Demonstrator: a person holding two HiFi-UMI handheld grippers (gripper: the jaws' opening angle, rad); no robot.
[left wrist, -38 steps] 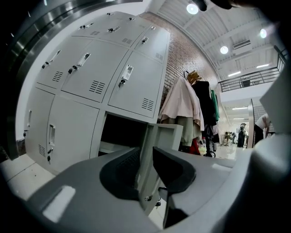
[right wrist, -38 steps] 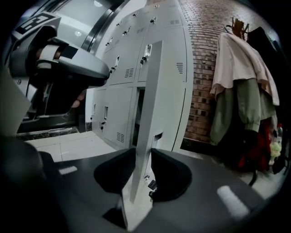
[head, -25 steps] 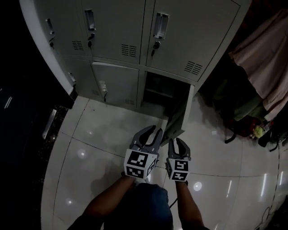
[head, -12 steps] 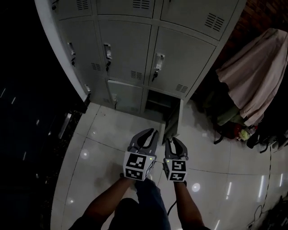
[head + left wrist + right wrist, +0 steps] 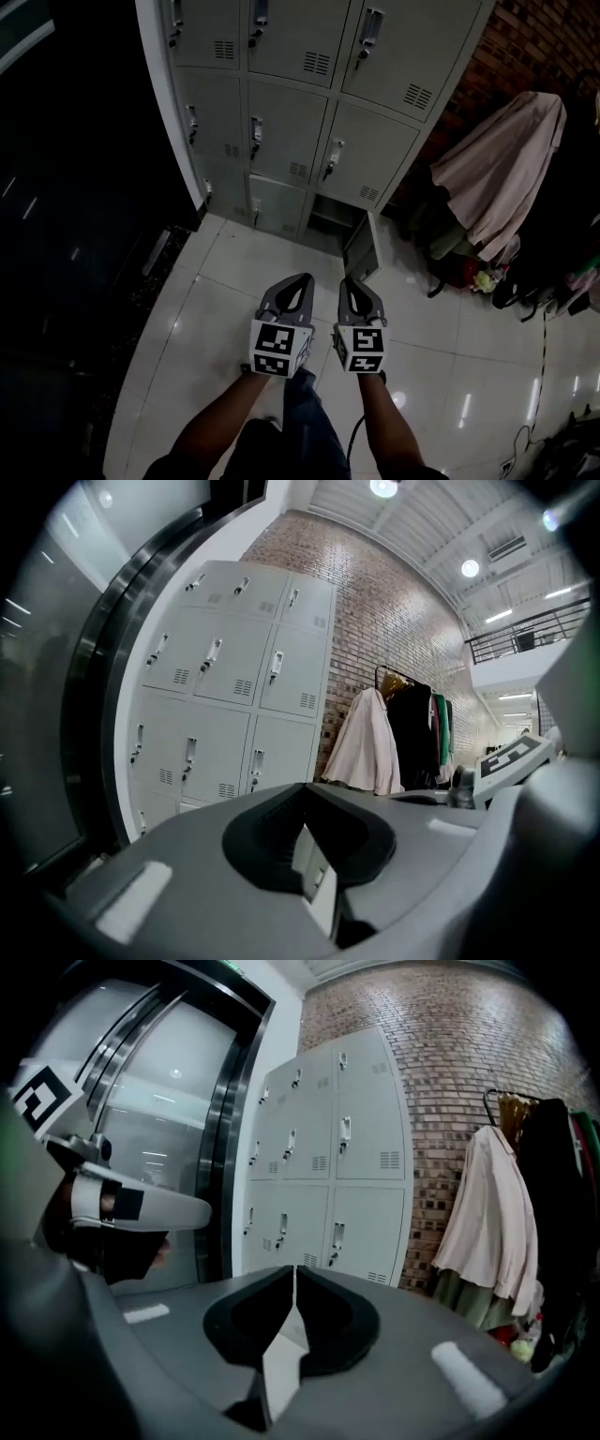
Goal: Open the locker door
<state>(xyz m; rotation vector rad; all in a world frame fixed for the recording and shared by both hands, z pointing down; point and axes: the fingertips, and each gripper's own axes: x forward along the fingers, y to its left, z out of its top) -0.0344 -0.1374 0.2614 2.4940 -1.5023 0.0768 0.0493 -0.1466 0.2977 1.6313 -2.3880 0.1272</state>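
Bottom-row locker door (image 5: pixel 360 246) stands open, well apart from both grippers. Left gripper (image 5: pixel 302 281) is closed and empty. Right gripper (image 5: pixel 347 283) has just been closing on nothing. Opening appears done, so no further pull seems needed.

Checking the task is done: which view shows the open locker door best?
Head view: the open locker door stands swung out from the bottom-right compartment. Both gripper views show the upper lockers; the bottom row is mostly blocked there.
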